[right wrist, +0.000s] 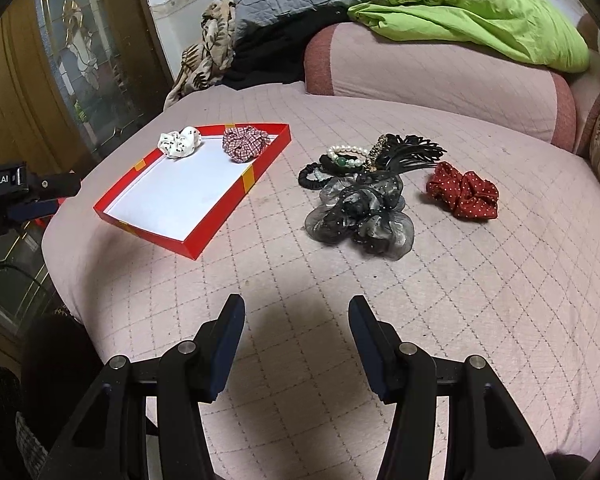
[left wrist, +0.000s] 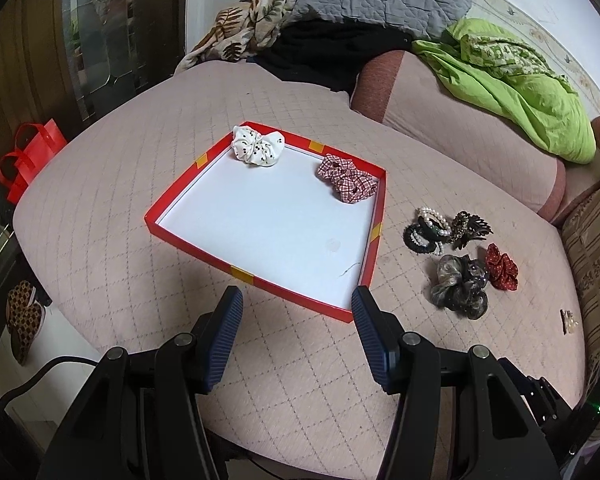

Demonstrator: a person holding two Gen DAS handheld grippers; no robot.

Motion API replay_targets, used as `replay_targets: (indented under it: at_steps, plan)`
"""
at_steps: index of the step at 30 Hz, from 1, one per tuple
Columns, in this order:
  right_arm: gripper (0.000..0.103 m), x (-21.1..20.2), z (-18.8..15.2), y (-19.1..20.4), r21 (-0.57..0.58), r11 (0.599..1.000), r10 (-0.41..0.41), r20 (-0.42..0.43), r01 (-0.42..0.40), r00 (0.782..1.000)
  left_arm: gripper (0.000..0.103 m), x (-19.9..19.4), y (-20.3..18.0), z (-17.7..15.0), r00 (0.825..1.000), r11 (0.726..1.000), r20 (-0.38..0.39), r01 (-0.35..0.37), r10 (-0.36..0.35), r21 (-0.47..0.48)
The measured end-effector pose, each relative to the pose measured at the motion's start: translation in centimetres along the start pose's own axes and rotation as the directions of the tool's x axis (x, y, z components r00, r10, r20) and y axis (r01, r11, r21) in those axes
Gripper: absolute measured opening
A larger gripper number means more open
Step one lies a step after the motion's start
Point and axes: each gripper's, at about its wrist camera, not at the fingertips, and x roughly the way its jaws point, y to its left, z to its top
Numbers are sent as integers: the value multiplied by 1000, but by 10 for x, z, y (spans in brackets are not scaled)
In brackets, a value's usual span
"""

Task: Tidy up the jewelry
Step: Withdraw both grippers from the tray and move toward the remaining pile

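Both grippers, left [left wrist: 296,304] and right [right wrist: 296,312]: fingers apart, empty. Grey organza scrunchie [right wrist: 356,216] on bed beside red tray [right wrist: 236,196] (soft, light, snag-prone); best pinched across bunched middle.

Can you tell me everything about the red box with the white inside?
The red box is a shallow open tray, likely cardboard, with low red walls, yellow tape strips on its sides and a plain white floor with a faint smudge. It lies flat on the pink quilted bed cover. Two scrunchies rest inside along its far wall: a white scrunchy with dark dots and a red checked scrunchy. Neither gripper touches it.
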Motion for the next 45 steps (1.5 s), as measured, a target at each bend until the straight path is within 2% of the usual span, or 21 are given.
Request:
replay_targets:
  at_steps: [11, 25, 35, 45]
  plan:
    - [60, -2, -2, -10, 38, 999, -5, 6, 5, 1000, 56, 0, -5, -2, 1000, 1000, -8, 0, 0, 3]
    - [60, 1, -6, -8, 27, 1000, -7, -5, 8, 1000, 56, -1, -3, -5, 1000, 1000, -5, -1, 1, -10]
    - [60, -3, -8, -14, 45, 999, -6, 10, 6, 1000, 56, -4, -13, -9, 1000, 1000, -5, 2, -2, 12]
    - [60, -9, -10, -38, 105, 994, -15, 34, 12, 999, 56, 0, -35, -13, 1000, 998, -25, 14, -12, 61]
